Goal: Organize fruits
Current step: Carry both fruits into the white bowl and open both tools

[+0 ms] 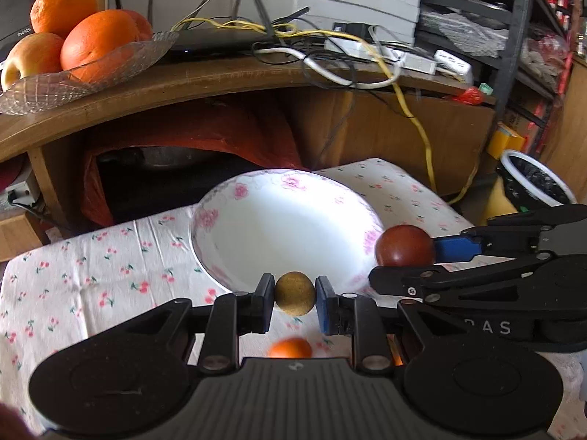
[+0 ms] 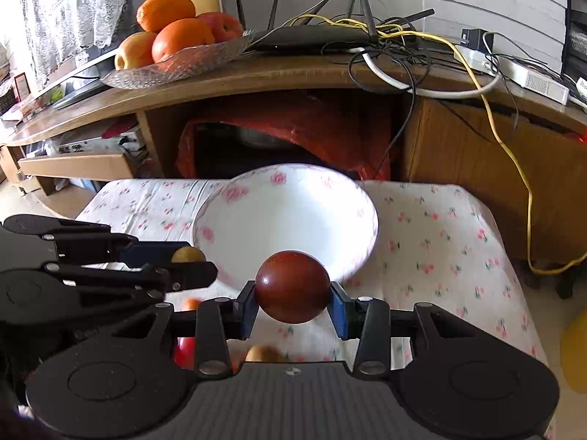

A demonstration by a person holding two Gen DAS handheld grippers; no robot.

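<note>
While the left gripper clamps a tan fruit and the right gripper a dark-red fruit, both near the bowl; next, release inside.

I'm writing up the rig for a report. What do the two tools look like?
Both alike: the left tool and right tool are matte black plastic, with a ribbed centre plate, two round discs at the base, silver pivot screws on linkage arms, and blue pads on the fingers. The right tool bears pale lettering, partly hidden.

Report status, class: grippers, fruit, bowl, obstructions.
Left gripper shut on small tan fruit. Right gripper shut on dark red fruit. Flowered bowl ahead, unobstructed.
</note>
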